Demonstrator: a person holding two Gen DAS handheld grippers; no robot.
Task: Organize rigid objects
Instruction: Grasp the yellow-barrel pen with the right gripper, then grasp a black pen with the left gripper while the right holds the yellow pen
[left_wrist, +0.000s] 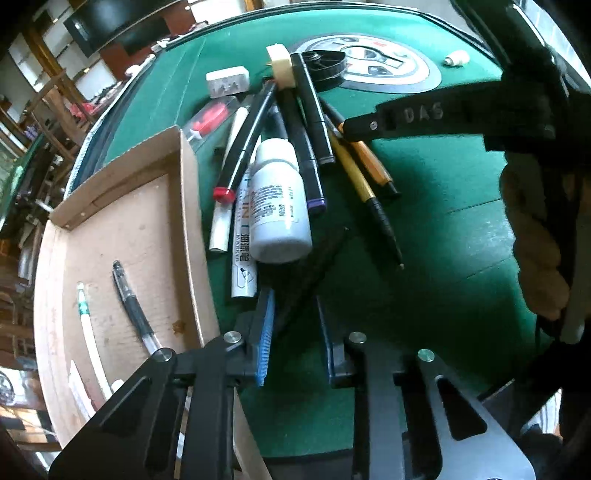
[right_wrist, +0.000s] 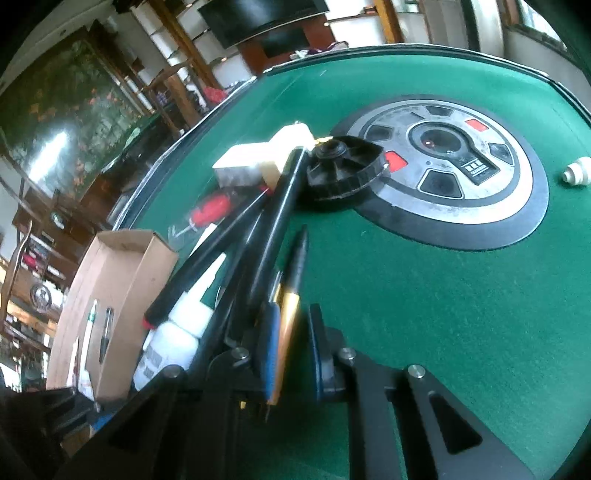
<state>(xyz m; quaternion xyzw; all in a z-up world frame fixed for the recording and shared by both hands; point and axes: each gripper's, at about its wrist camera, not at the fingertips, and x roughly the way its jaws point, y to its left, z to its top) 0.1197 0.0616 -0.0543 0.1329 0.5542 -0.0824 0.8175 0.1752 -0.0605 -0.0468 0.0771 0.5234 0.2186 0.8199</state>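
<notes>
A pile of pens and markers lies on the green felt table (left_wrist: 424, 229), with a white bottle (left_wrist: 279, 199) resting on it. My left gripper (left_wrist: 295, 343) hovers at the pile's near end. Its blue pads stand apart, and a thin black stick (left_wrist: 317, 273) runs between them close to the left pad. My right gripper (right_wrist: 293, 350) is open around a gold pen (right_wrist: 290, 314) that leans on its left pad, with felt showing beside the right pad. In the left wrist view the right gripper (left_wrist: 349, 129) reaches in from the right over the gold pen (left_wrist: 354, 173).
A shallow cardboard box (left_wrist: 122, 229) at the left holds a black gel pen (left_wrist: 135, 310) and a white pen (left_wrist: 86, 321). Behind the pile sit a white block (left_wrist: 227, 81), a cream plug (left_wrist: 282, 66), a black disc (left_wrist: 325, 64) and a small white fitting (left_wrist: 456, 58). A hand (left_wrist: 535, 236) is at the right.
</notes>
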